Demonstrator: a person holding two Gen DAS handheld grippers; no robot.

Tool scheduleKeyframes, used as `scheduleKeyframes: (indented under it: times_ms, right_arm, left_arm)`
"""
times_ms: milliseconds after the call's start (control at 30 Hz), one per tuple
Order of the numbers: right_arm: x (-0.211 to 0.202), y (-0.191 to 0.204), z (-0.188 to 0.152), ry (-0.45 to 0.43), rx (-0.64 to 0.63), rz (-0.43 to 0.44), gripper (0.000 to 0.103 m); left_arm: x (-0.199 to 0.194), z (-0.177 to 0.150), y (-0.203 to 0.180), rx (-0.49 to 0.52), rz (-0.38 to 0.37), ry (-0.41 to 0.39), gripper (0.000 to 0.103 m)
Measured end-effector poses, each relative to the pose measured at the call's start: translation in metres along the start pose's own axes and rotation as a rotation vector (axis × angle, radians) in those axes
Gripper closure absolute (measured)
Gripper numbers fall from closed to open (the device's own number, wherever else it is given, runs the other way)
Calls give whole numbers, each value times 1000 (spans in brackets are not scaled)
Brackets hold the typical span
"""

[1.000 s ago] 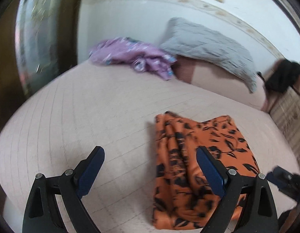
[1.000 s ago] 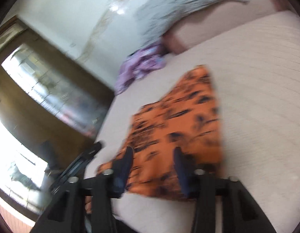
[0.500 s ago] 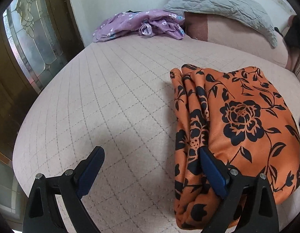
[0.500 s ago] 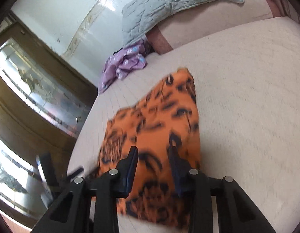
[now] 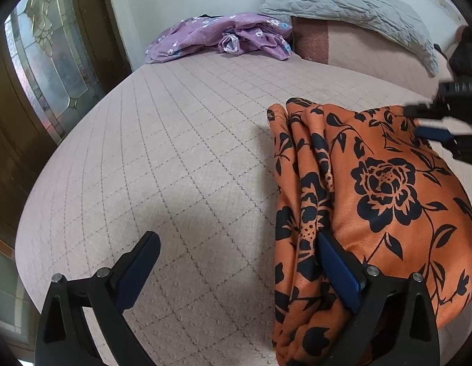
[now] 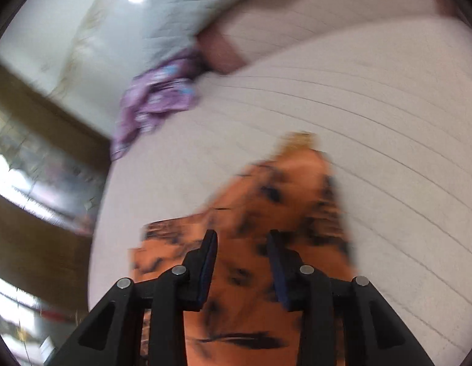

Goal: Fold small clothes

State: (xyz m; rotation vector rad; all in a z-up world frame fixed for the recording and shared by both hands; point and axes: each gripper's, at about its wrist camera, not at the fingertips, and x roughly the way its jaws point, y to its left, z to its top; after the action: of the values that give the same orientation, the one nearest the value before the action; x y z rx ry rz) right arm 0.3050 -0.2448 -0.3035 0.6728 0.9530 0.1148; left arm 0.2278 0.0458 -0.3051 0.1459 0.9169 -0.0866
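An orange garment with a black flower print [image 5: 382,201] lies folded on the pink quilted bed [image 5: 181,158]. My left gripper [image 5: 236,262] is open, low over the bed; its right finger rests on the garment's left folded edge, its left finger over bare bed. My right gripper [image 6: 242,262] is open with a narrow gap, held just above the garment [image 6: 285,213]; that view is blurred. The right gripper also shows in the left wrist view [image 5: 443,128], over the garment's far right edge.
A crumpled purple flowered garment [image 5: 223,35] lies at the head of the bed by the wall. A grey quilted pillow [image 5: 352,6] rests on a pink bolster [image 5: 367,52]. A wooden door with leaded glass [image 5: 43,55] stands left of the bed.
The left gripper has dropped close to the bed and the garment's left edge. The right gripper has moved in over the garment, its gap a little wider, and is moving fast.
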Motion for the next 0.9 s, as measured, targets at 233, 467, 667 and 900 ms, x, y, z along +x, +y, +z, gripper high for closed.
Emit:
scheduleKeyframes:
  times_ms: [233,467,667,900]
  right_arm:
    - [61,54,-10,170,-93,140,66]
    - [73,67,-14,197,-143,65,66]
    - [6,55,-32,104,-173,119,66]
    - [-70,27,-81,43,-246,65,66]
  left_arm:
    - [-3,-4,3,-12,-13,-5,2]
    - [-6,-2,-1,-2,1,-4,2]
    - [-7,-1,-1,-8,6,-3,2]
    - [-9,-2,-1,-7,17,-8,1]
